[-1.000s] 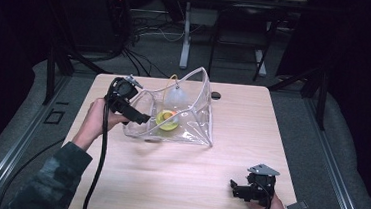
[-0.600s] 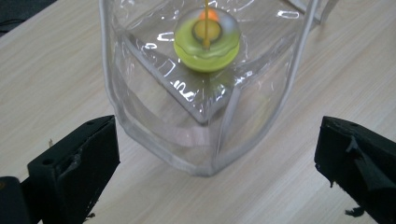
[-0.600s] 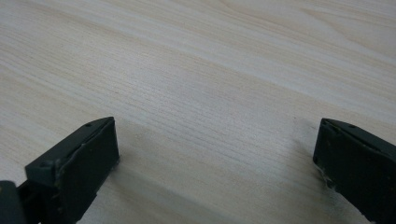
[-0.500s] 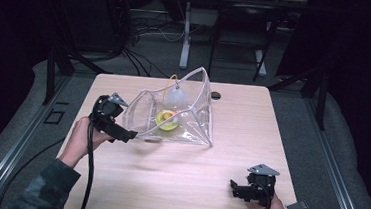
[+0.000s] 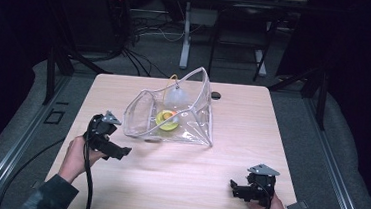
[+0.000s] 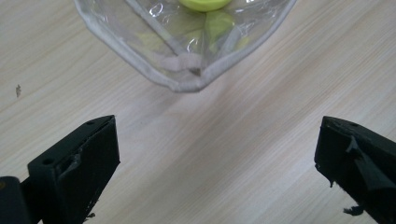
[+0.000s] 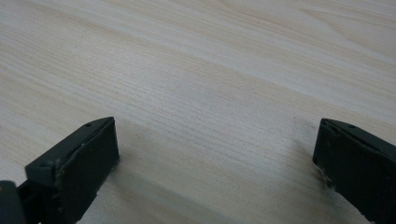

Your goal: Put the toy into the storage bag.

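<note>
Clear plastic pouch [image 5: 172, 116] lies mid-counter, just ahead of the nearer left tongs [image 5: 112, 148]; both tongs gape empty.

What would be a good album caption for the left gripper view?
Open left gripper facing a corner of the clear plastic bag on the wooden table.

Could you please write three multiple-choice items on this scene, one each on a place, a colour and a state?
1. Where does the clear plastic pouch lie on the table?
A. far middle
B. near right corner
C. near left corner
2. What colour is the round thing inside it?
A. red
B. yellow-green
C. blue
3. How do the left gripper jaws stand?
A. shut on the pouch
B. shut, empty
C. wide apart, empty

Answers: 1 A, the high view places it there; 2 B, seen through the plastic; 3 C, bare wood shows between them.
</note>
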`<state>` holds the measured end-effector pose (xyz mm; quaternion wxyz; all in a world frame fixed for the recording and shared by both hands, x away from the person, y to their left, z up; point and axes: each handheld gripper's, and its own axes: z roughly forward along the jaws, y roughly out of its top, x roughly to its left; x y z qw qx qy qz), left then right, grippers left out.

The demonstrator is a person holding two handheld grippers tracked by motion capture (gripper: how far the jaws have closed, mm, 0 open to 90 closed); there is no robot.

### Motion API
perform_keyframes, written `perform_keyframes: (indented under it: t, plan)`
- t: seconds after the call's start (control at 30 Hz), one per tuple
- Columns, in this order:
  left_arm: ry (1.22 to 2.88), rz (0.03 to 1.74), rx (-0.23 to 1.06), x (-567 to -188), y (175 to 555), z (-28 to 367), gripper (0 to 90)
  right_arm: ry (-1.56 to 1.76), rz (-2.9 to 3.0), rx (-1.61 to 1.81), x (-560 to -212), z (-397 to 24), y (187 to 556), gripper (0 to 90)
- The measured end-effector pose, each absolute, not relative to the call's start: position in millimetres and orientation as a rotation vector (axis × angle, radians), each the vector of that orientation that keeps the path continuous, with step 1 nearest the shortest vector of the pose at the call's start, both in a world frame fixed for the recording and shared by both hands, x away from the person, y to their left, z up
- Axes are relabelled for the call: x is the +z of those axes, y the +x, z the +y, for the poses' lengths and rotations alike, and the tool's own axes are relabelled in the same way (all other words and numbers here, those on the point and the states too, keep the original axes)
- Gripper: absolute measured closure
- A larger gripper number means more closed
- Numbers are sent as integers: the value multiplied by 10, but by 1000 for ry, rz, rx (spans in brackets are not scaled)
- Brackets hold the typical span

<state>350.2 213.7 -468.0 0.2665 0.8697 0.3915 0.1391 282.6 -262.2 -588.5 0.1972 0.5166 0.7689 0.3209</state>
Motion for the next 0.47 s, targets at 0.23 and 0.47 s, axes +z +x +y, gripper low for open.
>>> perform_keyframes:
  t: [0.23,0.47]
  plan:
    - [2307,1015,398,-4921,3342,2232,1,1445,2157,906,-5887,-2622,2832,0]
    - [2326,1063,371,-5139,3322,2343,1,1439,2159,910,-5889,-2609,2841,0]
